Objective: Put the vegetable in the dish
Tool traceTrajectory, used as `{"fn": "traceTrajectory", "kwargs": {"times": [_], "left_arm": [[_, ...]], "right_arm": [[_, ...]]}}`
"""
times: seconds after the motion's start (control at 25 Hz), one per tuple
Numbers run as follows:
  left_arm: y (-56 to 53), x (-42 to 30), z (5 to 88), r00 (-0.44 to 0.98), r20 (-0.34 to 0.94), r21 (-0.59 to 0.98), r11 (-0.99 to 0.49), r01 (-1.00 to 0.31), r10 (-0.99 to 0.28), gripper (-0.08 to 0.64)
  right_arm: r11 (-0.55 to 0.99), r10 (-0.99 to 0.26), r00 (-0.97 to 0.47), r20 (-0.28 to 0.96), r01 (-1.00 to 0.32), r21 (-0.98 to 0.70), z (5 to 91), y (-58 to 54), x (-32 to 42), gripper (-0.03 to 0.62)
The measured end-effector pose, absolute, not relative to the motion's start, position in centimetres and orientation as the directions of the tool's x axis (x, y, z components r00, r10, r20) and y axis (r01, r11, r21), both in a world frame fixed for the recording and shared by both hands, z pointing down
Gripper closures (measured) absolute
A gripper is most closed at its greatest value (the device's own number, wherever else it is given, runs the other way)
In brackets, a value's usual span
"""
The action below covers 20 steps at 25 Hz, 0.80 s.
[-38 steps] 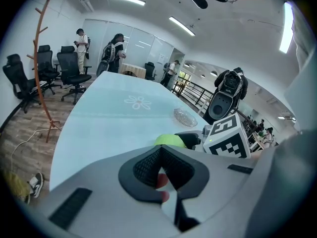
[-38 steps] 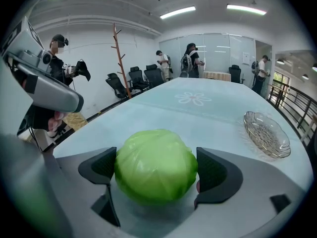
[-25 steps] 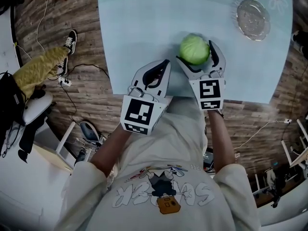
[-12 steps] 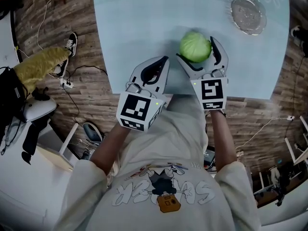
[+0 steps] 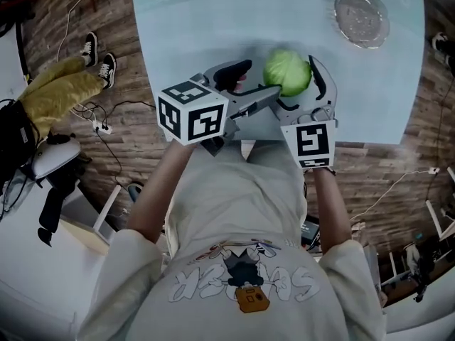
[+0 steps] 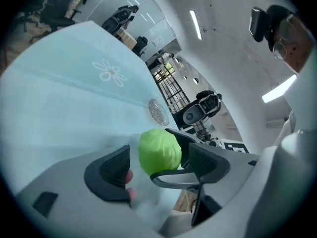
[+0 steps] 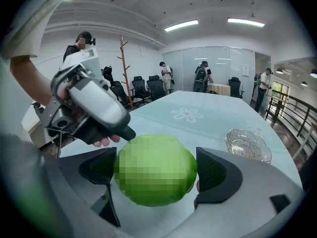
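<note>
A round green cabbage [image 5: 286, 69] hangs just over the near part of the pale blue table [image 5: 213, 20], and my right gripper [image 5: 291, 77] is shut on it, one pad on each side [image 7: 156, 170]. My left gripper [image 5: 257, 79] lies turned toward the right, its jaws open; they have just been opening. Its fingertips stand close beside the cabbage's left side without pressing on it. In the left gripper view the cabbage [image 6: 158, 150] shows beyond the open jaws. The clear glass dish [image 5: 362, 16] sits at the table's far right corner, apart from both grippers [image 7: 248, 145].
The table's near edge [image 5: 284, 142] runs just under the grippers. Left of the table, on the wooden floor, are a seated person's legs and sneakers [image 5: 85, 62] and cables [image 5: 106, 130]. Several people and office chairs stand beyond the table's far end [image 7: 166, 78].
My left gripper swung right toward the cabbage, rolled so its marker cube faces up, and went from shut to open. The right gripper and cabbage have barely shifted.
</note>
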<state>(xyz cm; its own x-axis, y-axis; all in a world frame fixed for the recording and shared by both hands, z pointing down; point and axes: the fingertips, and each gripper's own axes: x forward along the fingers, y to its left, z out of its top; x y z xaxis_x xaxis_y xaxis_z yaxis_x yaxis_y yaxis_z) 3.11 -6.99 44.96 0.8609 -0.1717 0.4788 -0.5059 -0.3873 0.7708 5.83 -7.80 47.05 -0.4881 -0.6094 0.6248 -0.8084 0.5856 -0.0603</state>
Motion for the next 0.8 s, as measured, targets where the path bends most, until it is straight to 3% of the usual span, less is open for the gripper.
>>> {"fn": "traceTrajectory", "kwargs": {"times": [0.12, 0.32, 0.4, 0.44, 0.8], "left_arm": [[-7.4, 4.2, 46.4, 0.904, 0.42, 0.846, -0.325, -0.423, -0.082, 0.163], [-7.8, 5.9, 46.9, 0.959, 0.282, 0.942, -0.192, -0.276, 0.004, 0.163], [-7.5, 6.8, 46.8, 0.963, 0.269, 0.945, -0.201, -0.258, 0.025, 0.175], [-7.4, 7.2, 46.7, 0.963, 0.268, 0.943, -0.214, -0.256, 0.029, 0.219], [-7.5, 7.8, 46.3, 0.948, 0.317, 0.912, -0.282, -0.297, 0.026, 0.227]], "right_arm": [[0.601, -0.61, -0.51, 0.606, -0.796, -0.065, 46.6, -7.8, 6.0, 0.091], [0.629, -0.606, -0.538, 0.586, -0.775, -0.061, 45.4, -8.0, 5.7, 0.091], [0.637, -0.597, -0.544, 0.589, -0.768, -0.065, 45.3, -7.9, 5.9, 0.091], [0.634, -0.597, -0.545, 0.588, -0.77, -0.07, 45.4, -7.9, 6.1, 0.091], [0.624, -0.595, -0.537, 0.598, -0.777, -0.077, 45.6, -8.1, 6.7, 0.091]]}}
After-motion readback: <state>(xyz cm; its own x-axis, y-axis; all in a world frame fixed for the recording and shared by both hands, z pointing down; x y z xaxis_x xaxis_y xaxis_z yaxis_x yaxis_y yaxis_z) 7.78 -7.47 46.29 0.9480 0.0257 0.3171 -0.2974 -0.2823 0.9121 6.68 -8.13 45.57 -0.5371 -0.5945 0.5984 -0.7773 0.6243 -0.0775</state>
